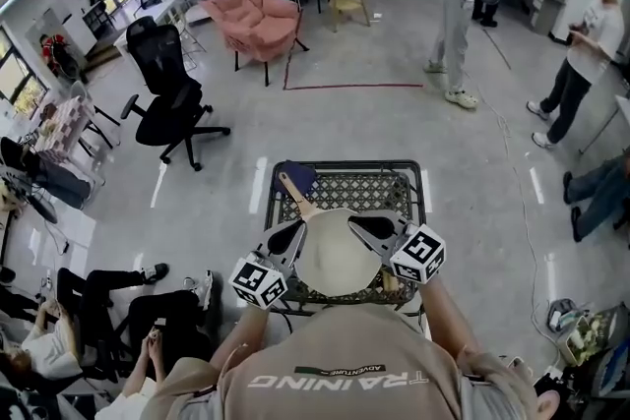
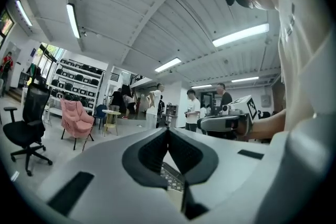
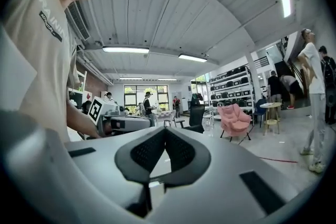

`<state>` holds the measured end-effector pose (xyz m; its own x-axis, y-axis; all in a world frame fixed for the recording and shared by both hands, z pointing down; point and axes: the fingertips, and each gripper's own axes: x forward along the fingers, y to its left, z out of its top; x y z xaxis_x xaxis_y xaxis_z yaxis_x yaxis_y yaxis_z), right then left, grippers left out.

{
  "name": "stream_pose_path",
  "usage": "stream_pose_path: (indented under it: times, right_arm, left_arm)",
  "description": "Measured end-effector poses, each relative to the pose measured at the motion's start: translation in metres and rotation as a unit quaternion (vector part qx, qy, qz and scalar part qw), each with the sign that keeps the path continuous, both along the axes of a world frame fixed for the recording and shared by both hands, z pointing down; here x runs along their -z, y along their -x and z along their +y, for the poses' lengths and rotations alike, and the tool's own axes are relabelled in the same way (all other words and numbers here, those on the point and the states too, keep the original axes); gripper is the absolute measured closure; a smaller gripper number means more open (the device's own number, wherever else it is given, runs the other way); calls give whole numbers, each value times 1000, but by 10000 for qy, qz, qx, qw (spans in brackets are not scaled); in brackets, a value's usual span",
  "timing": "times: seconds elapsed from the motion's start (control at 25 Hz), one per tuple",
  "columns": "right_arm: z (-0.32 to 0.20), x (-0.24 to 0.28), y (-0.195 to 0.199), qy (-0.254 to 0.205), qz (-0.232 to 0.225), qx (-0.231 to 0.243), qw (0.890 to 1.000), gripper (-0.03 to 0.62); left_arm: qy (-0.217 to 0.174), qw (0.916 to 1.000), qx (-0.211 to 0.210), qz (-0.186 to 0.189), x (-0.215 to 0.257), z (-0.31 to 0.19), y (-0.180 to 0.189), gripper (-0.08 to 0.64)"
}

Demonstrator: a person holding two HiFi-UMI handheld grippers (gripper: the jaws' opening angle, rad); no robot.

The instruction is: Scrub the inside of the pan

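A round pan (image 1: 335,256) with a cream inside sits on a black mesh table (image 1: 394,187). Its wooden handle (image 1: 293,192) points to the far left. A dark blue object (image 1: 302,176) lies beside the handle's end; I cannot tell what it is. My left gripper (image 1: 300,227) hangs over the pan's left rim, shut with nothing in it. My right gripper (image 1: 352,221) hangs over the right rim, also shut and empty. The two tips point toward each other. The left gripper view shows closed jaws (image 2: 168,131) and the right gripper (image 2: 231,122) opposite. The right gripper view shows closed jaws (image 3: 165,131).
A black office chair (image 1: 167,103) and a pink armchair (image 1: 258,20) stand on the floor beyond the table. A red tape line (image 1: 354,86) marks the floor. People stand at the far right (image 1: 458,5) and sit at the left (image 1: 59,339).
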<state>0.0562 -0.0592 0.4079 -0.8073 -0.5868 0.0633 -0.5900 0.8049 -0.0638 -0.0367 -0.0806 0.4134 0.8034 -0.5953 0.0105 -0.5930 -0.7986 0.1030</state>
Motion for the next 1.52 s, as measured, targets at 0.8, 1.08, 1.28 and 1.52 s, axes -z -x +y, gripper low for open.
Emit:
stream_pose_path:
  times: [0.8, 1.08, 1.28, 1.52]
  right_arm:
    - [-33, 25, -14, -262, 185, -790, 9964, 575]
    - [-43, 23, -8, -336, 169, -731, 9966, 575]
    - [-43, 29, -13, -345, 206, -680, 9969, 575]
    - [-49, 21, -15, -343, 344, -727, 9962, 575]
  left_arm:
    - [-317, 9993, 138, 149, 24, -37, 13, 543]
    - [-302, 9994, 174, 68, 19, -44, 13, 541]
    - [-285, 9994, 163, 68, 23, -41, 5, 543]
    - [-348, 9992, 162, 76, 28, -40, 2, 543]
